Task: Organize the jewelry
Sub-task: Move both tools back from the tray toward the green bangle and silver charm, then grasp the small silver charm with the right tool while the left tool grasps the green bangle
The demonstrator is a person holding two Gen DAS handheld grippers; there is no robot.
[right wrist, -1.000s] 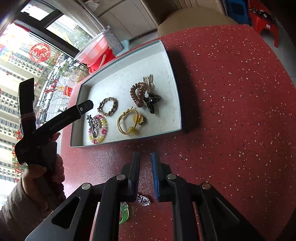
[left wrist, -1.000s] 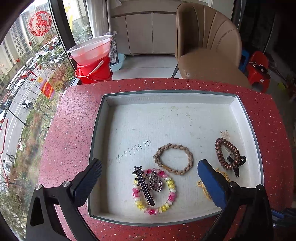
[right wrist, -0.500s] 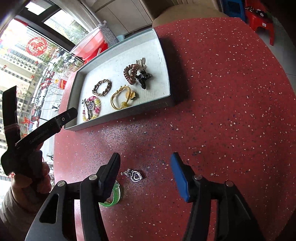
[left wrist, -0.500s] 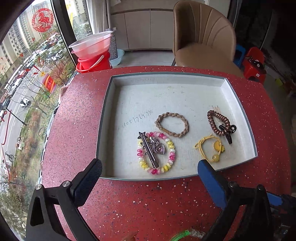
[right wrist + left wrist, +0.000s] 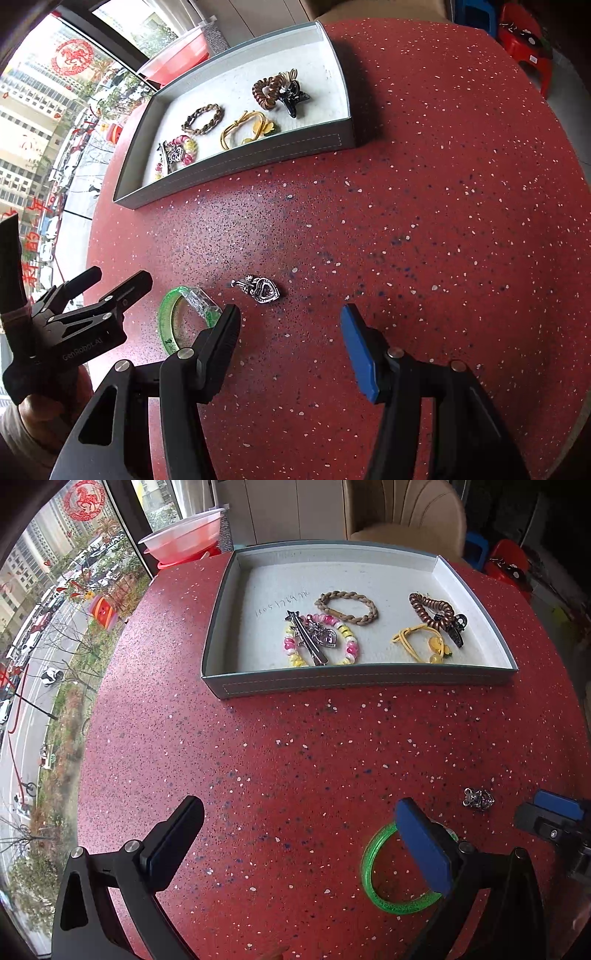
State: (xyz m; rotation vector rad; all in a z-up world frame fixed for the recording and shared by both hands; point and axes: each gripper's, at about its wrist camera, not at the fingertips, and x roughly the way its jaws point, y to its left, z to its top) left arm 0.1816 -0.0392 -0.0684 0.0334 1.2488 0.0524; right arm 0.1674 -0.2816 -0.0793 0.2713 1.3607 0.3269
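Bench [image 5: 443,184], red speckled. Tray [image 5: 236,162], holding sorted pieces. Right tool [image 5: 290,332], wide, empty. Left tool [image 5: 295,834], wide, empty. Green bangle [image 5: 369,871] and heart charm [image 5: 263,290] loose on bench, near the tools. Step: collecting strays; next, likely, straddle one and close.

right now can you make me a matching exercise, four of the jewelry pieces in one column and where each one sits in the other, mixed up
Things:
1. green bangle
2. silver heart charm
3. braided brown band
4. coiled brown hair tie

Places:
A. in the tray, right part, touching a black claw clip
B. on the red table, ahead between the right gripper fingers
C. in the tray, beyond the pink and yellow bead bracelet
D. on the table, beside the right finger of the left gripper

Pairs: 1-D, 2-B, 3-C, 4-A
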